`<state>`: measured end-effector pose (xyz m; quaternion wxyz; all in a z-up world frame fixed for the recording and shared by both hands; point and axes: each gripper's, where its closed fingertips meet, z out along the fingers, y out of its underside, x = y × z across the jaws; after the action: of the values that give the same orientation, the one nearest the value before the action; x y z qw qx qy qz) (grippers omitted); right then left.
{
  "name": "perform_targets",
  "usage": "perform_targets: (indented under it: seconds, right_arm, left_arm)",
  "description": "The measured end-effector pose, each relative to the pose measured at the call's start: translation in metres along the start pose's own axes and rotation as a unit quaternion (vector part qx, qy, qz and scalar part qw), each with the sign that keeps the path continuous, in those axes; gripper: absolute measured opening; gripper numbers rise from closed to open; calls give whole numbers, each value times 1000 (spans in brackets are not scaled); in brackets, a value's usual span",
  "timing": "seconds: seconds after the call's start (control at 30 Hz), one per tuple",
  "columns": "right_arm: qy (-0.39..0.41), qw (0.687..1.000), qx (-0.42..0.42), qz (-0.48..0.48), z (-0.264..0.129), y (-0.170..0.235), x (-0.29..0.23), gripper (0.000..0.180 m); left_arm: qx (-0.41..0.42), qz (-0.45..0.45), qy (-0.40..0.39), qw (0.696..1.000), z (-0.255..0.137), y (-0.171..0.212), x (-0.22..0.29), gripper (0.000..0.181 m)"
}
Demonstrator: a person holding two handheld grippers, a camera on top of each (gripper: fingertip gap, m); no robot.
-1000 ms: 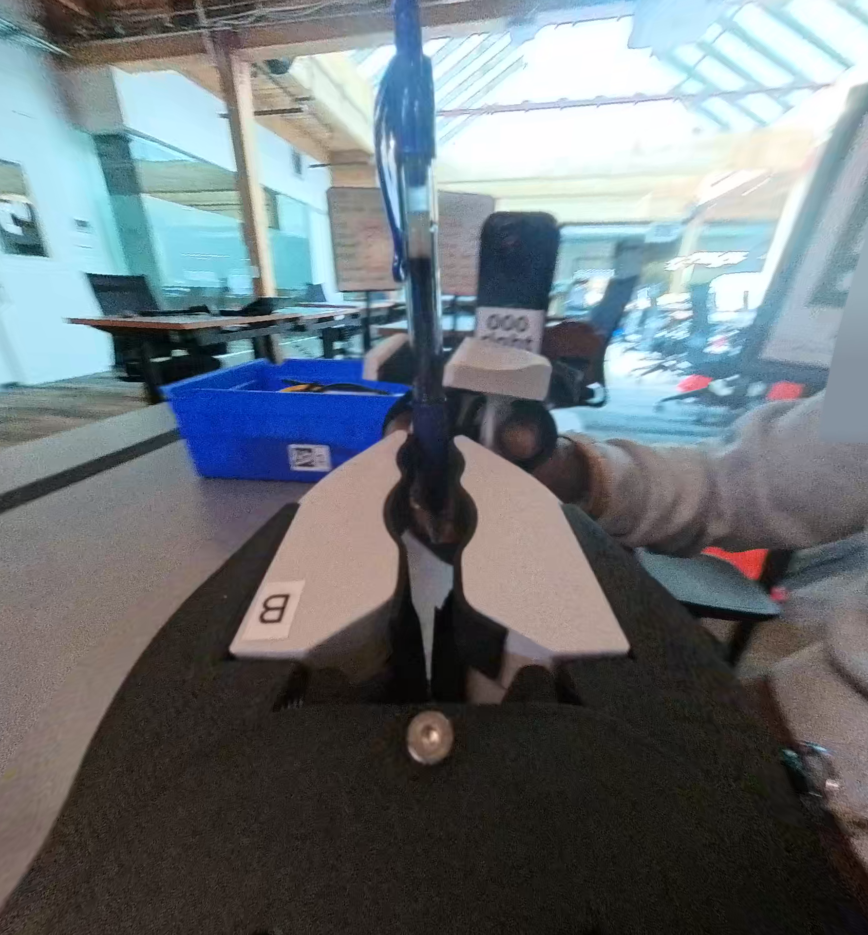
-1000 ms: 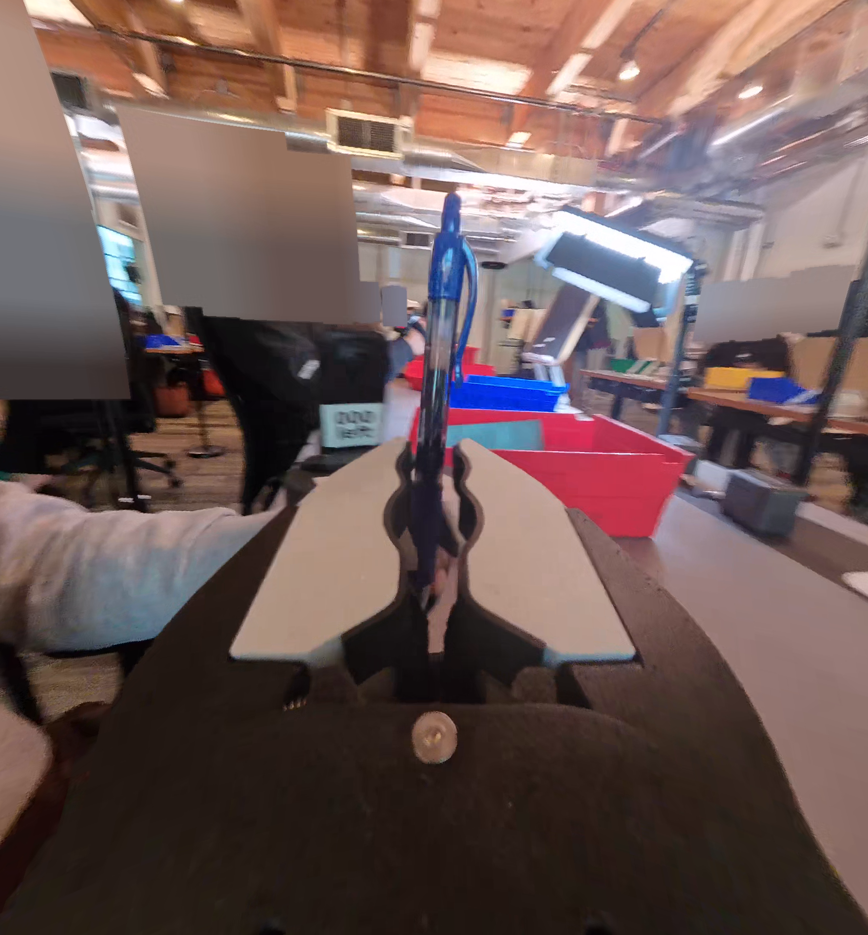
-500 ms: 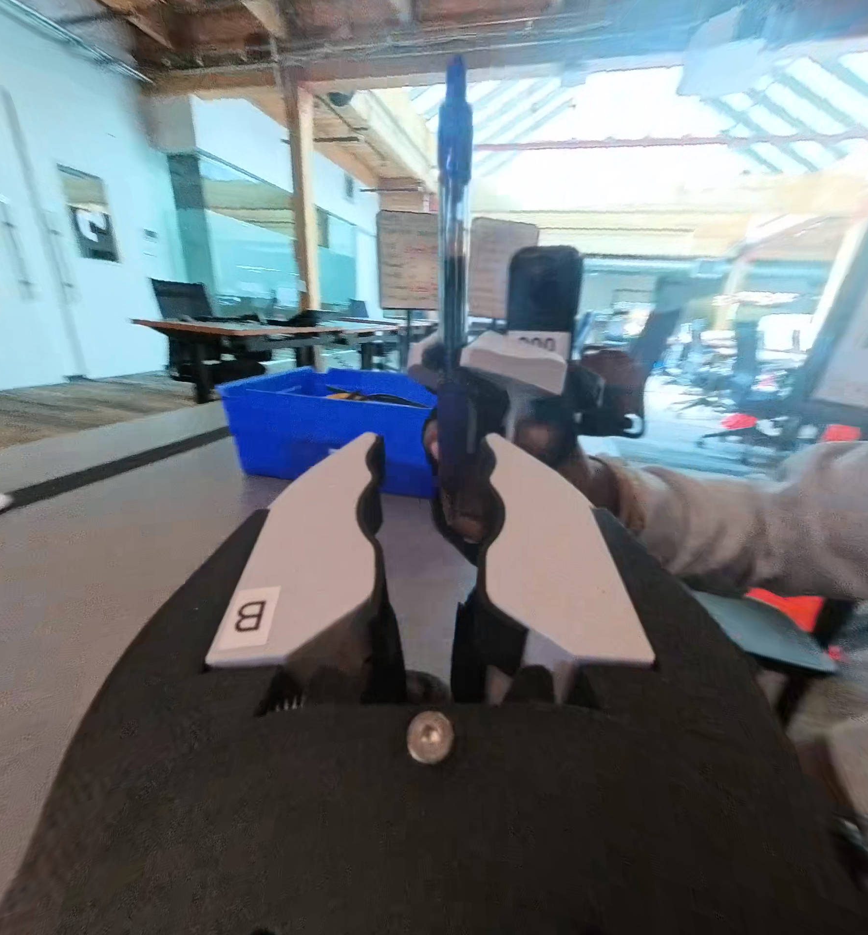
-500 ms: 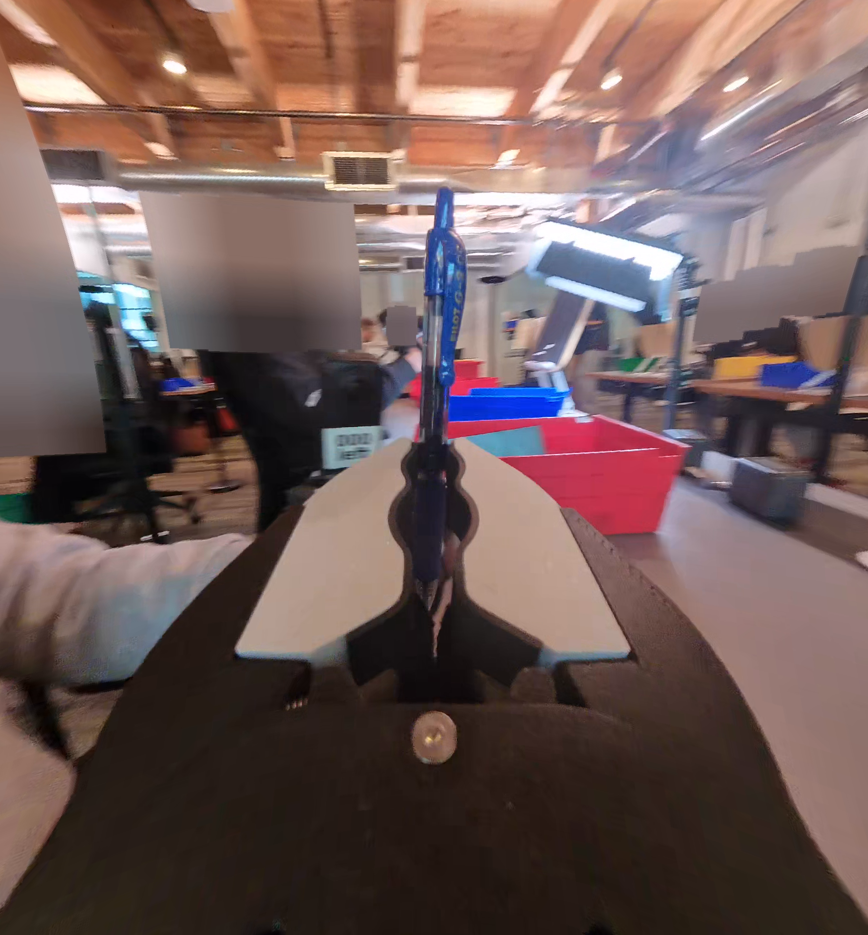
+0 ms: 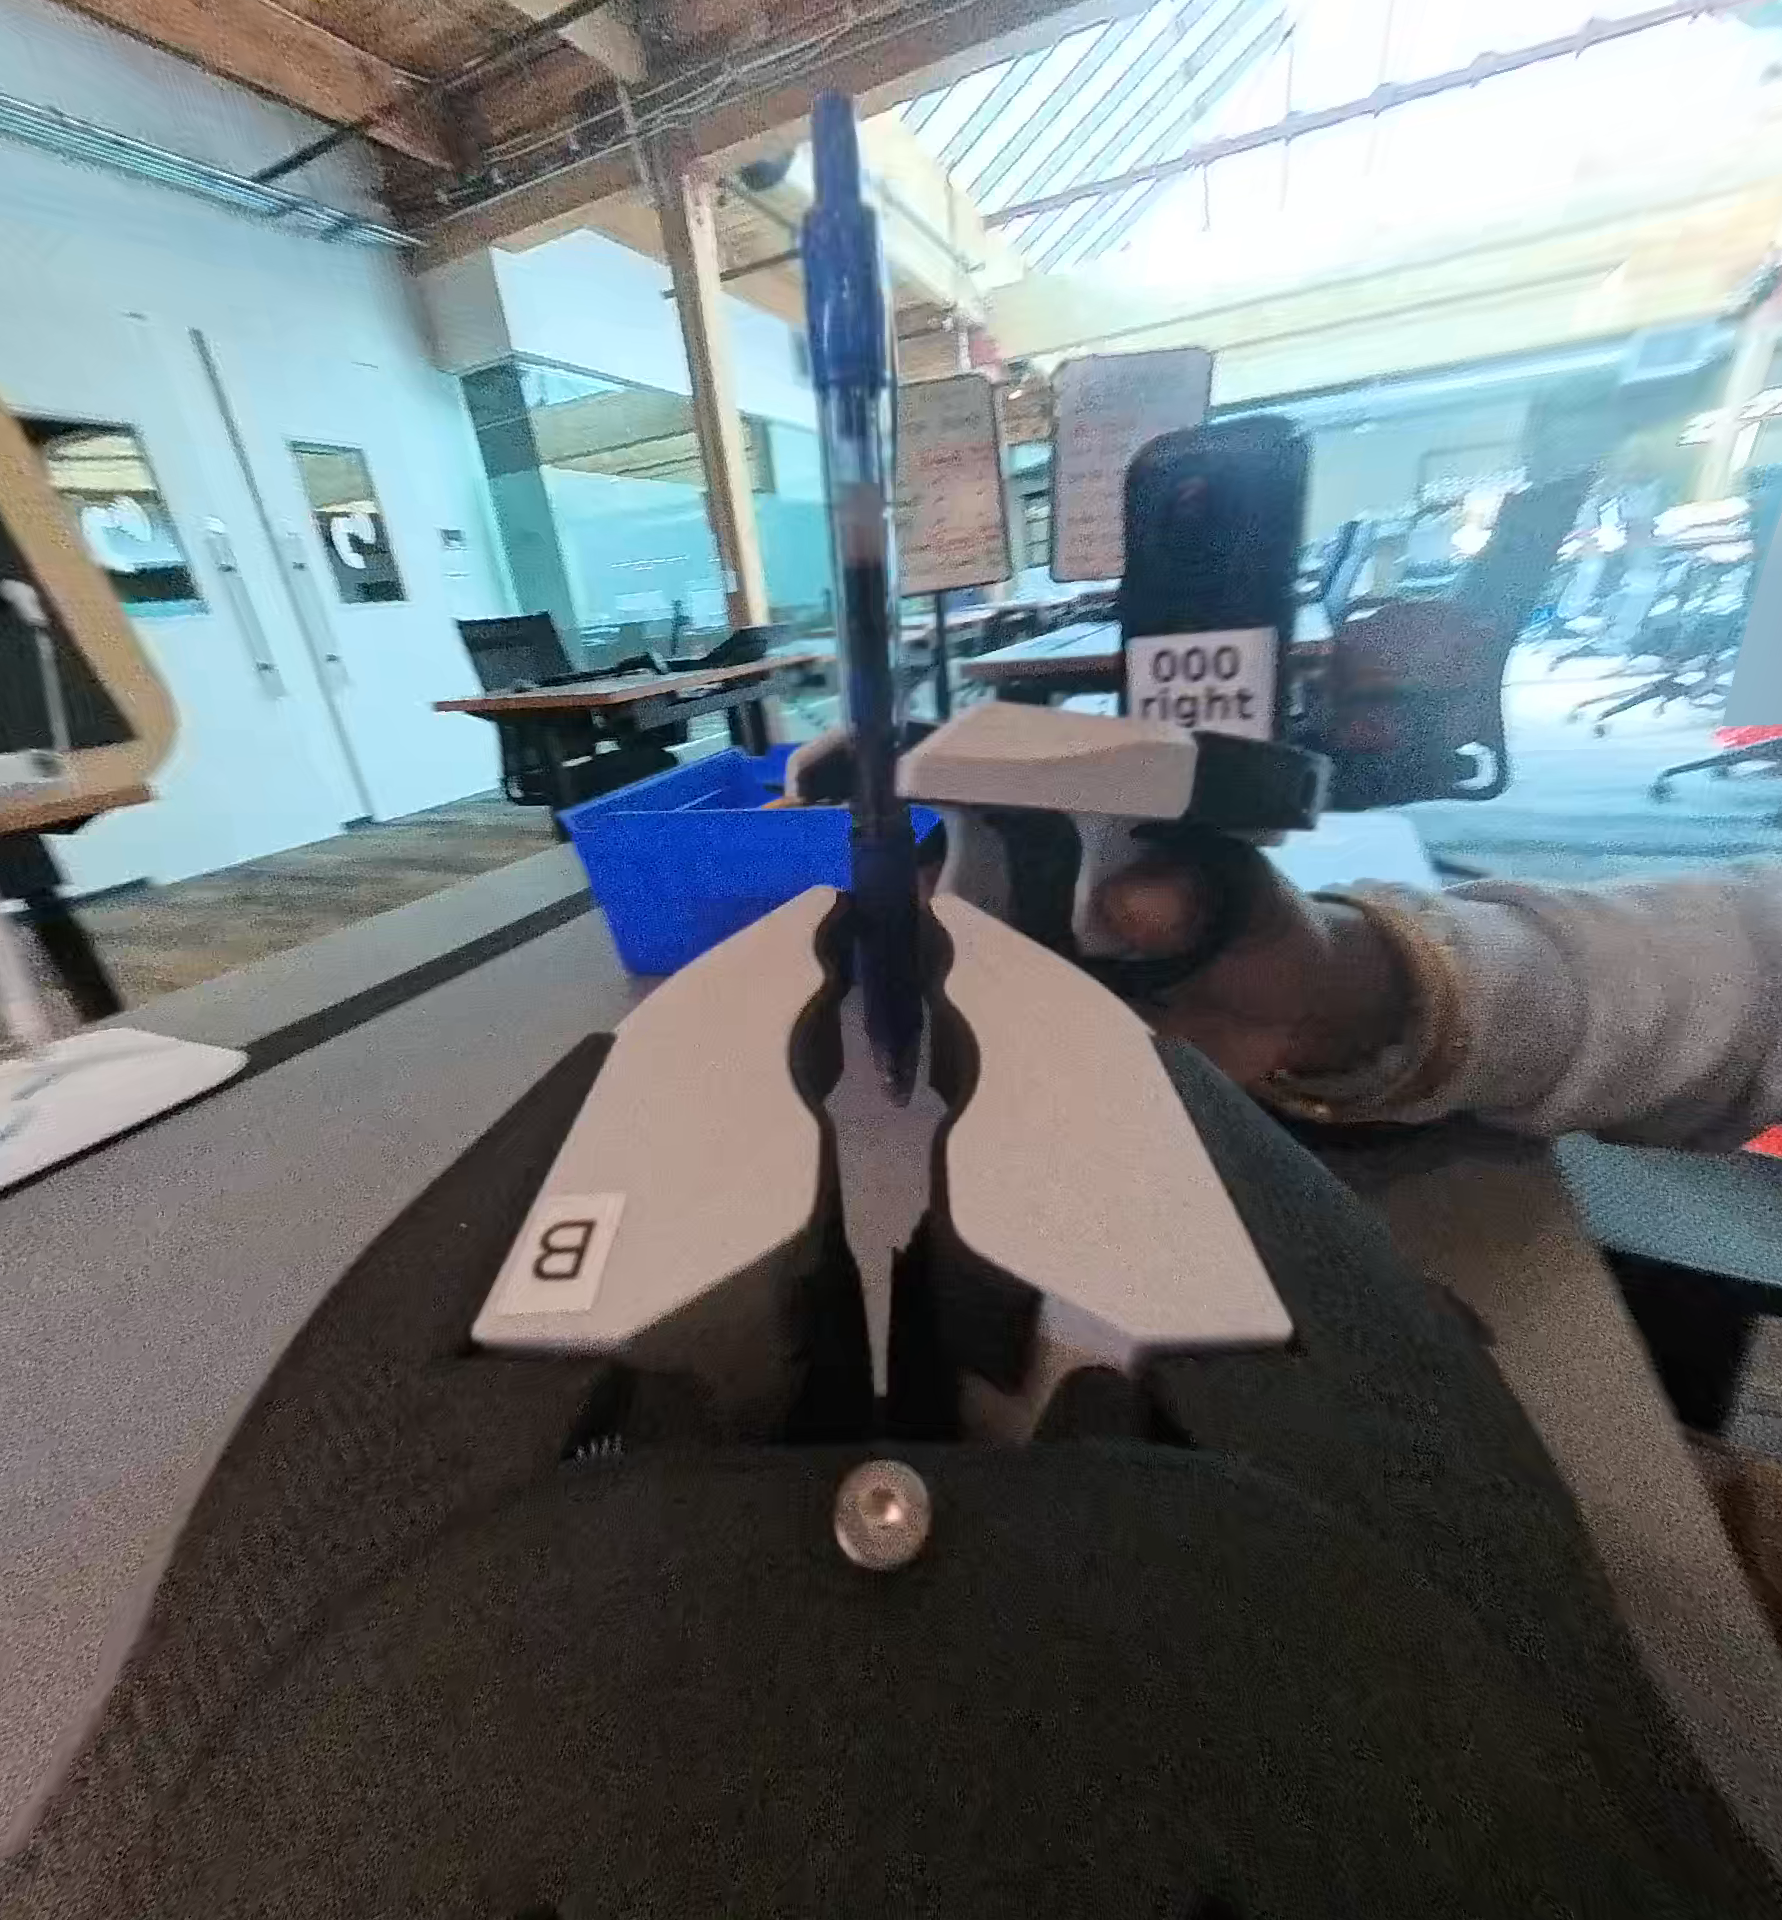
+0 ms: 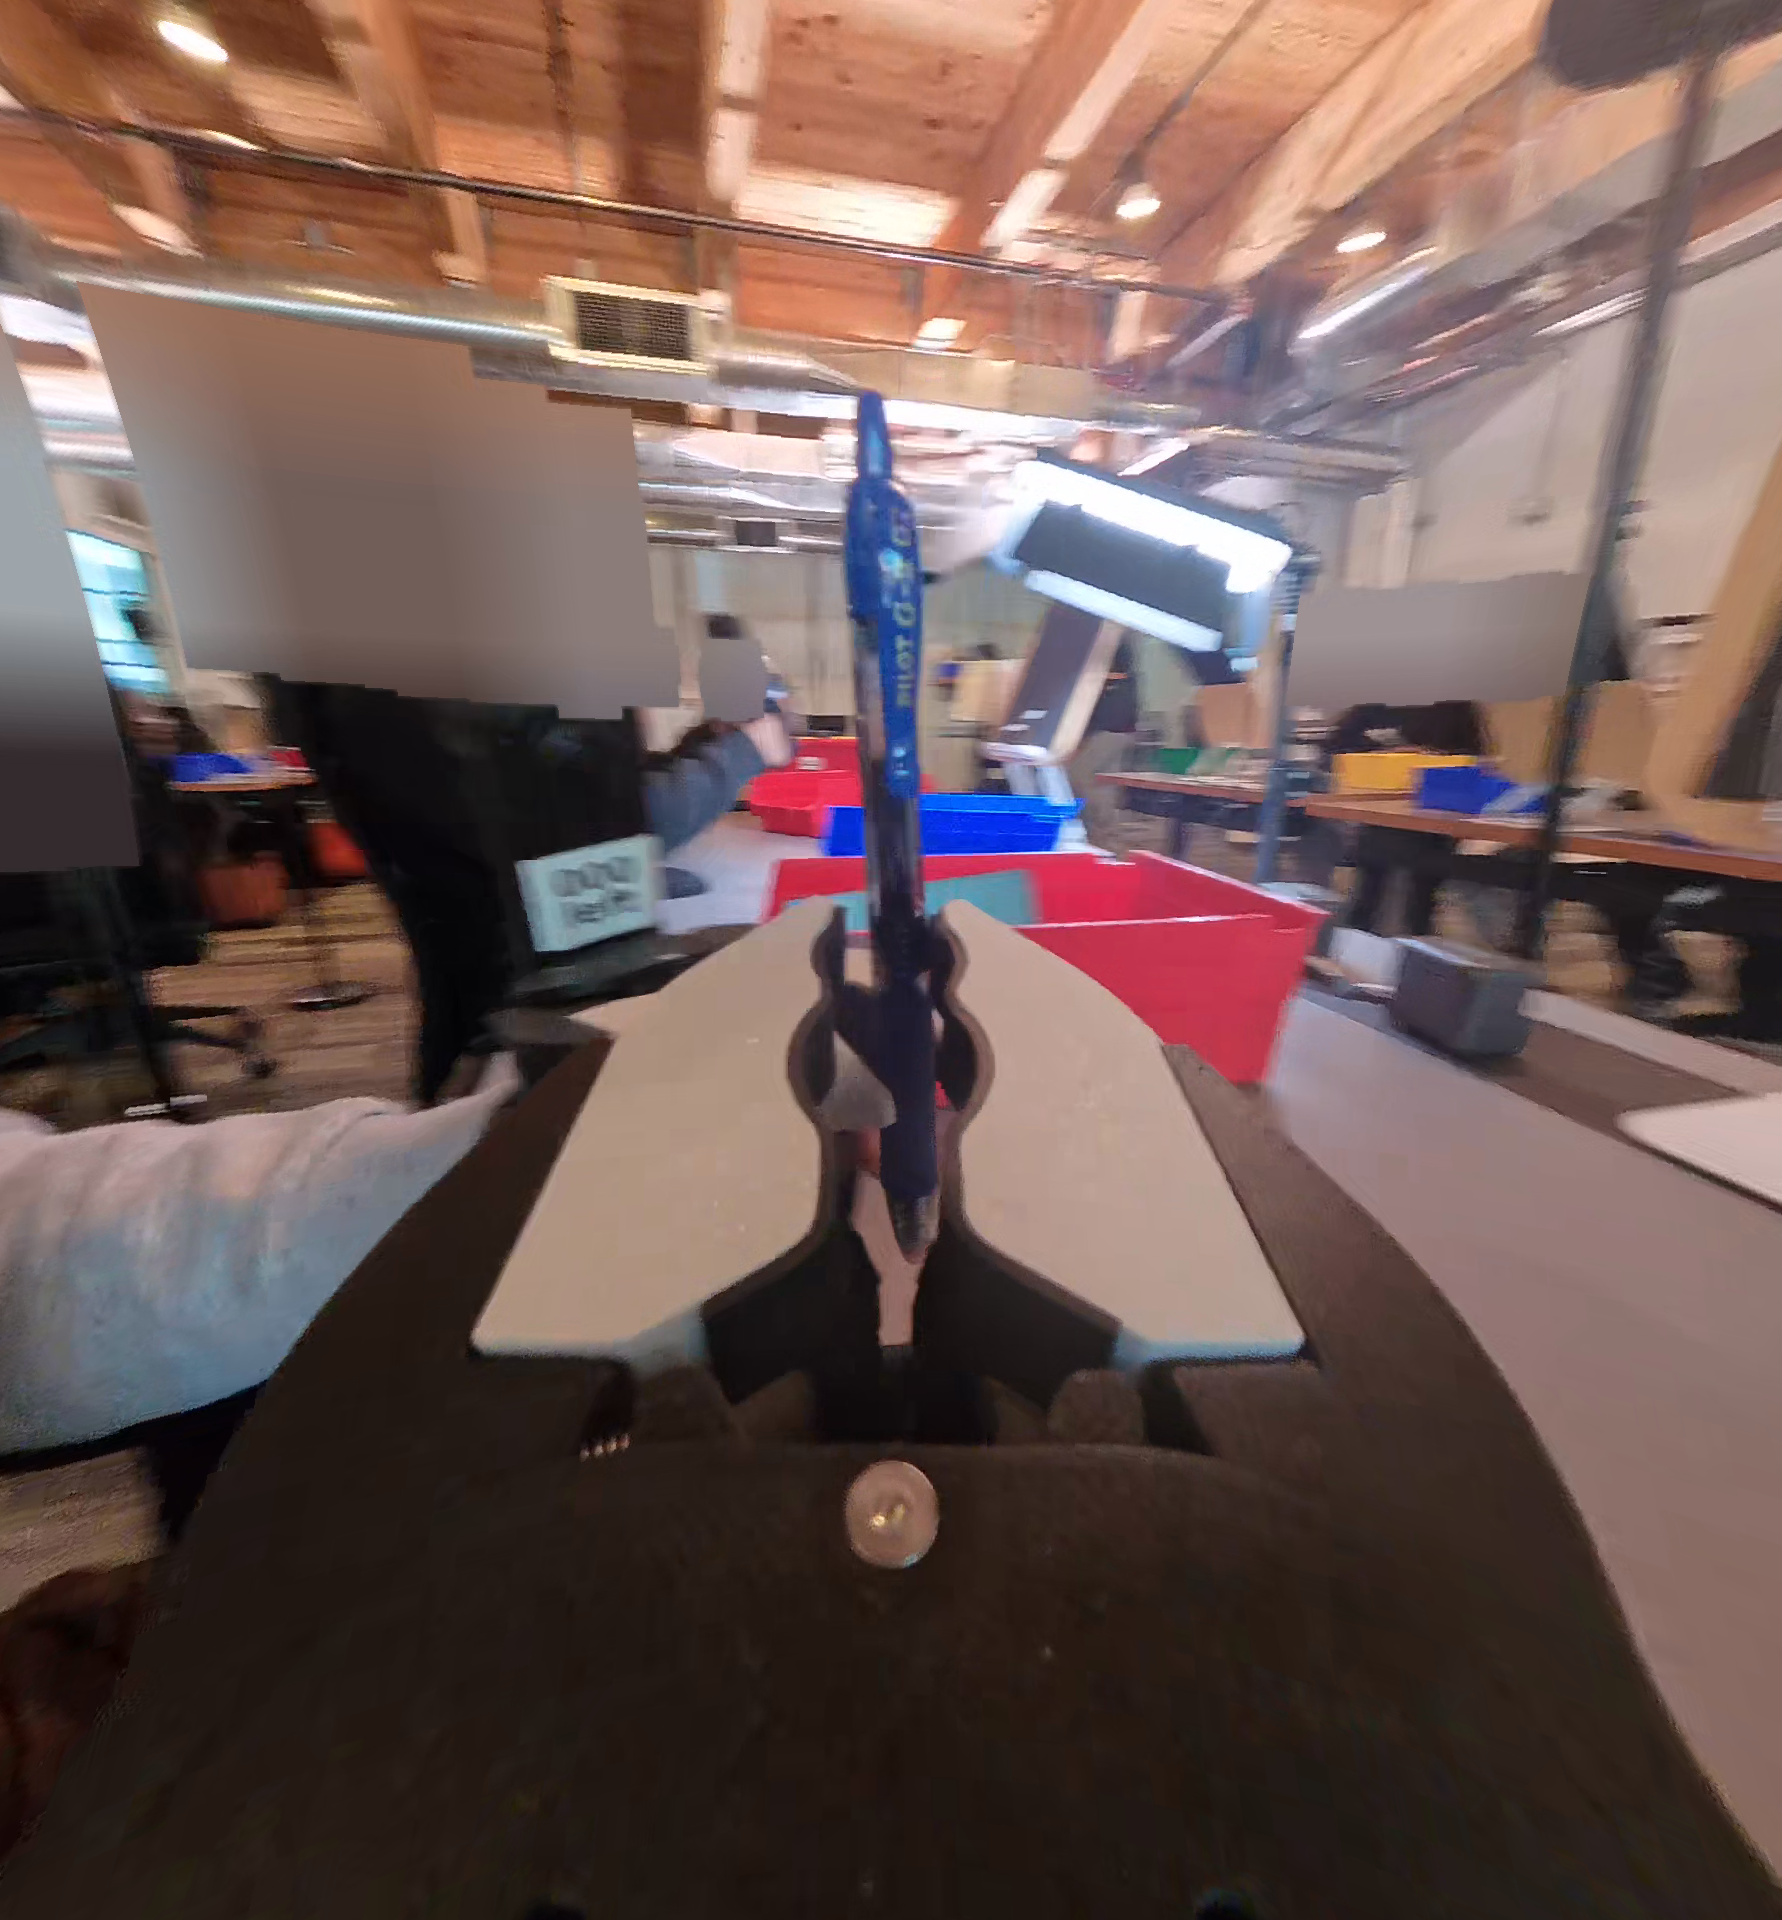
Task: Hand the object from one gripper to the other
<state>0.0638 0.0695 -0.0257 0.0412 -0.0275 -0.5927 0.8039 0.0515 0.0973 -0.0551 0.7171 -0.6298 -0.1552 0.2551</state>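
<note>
Two grippers pinch one blue pen (image 5: 859,582) at frame centre: my left gripper (image 5: 882,961) clamps the rubbery lower grip, and just behind it my right gripper (image 6: 885,971) clamps there too. It looks light, stiff and slick; I'd hold the rubber.

A grey worktop (image 5: 191,1195) fills the lower left of the left wrist view, with a dark stripe (image 5: 419,982) running along it toward the middle. A blue bin (image 5: 700,862) sits on it near the centre of the frame, and a flat white pad (image 5: 66,1101) lies at the left edge. In the right wrist view the same worktop (image 6: 1489,1299) occupies the lower right, bearing a red bin (image 6: 1157,956), a small grey box (image 6: 1463,992) and a white pad (image 6: 1760,1148).
</note>
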Motion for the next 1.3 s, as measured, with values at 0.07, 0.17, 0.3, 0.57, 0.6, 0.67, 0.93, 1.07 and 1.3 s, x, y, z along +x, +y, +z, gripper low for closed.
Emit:
perform_targets:
  seconds: [0.07, 0.17, 0.3, 0.57, 0.6, 0.67, 0.93, 1.07, 1.3]
  right_arm:
    - [-84, 995, -1, 47, 0, -6, -17, 30]
    - [-206, 969, -19, 133, -8, -10, -39, 35]
    - [-233, 957, -25, 169, -13, -12, -41, 10]
    - [-29, 999, -4, 34, -4, -3, -1, 10]
    - [-20, 999, -5, 28, -2, -1, -1, 10]
    - [-18, 1000, -9, 18, 0, 3, -4, 11]
    - [-190, 979, 0, 75, -7, -13, -43, 31]
    - [-304, 943, -28, 135, -19, -15, -71, 11]
    - [-150, 988, -29, 40, -6, -5, -34, 10]
  left_arm:
    - [17, -68, 80, 994, -3, -5, 16, 11]
    - [25, -164, 211, 963, -8, -11, 45, 11]
    - [25, -176, 215, 960, -9, -10, 46, 11]
    - [-49, 36, 10, 998, 5, 16, 11, 34]
    - [-52, 61, -2, 997, 5, 17, 9, 28]
    - [-53, 87, -16, 995, 4, 16, 8, 14]
    - [-6, -177, 276, 945, -11, -5, 69, 11]
    - [-9, -193, 331, 924, -17, -6, 84, 11]
    - [6, -84, 151, 985, -2, -1, 41, 33]
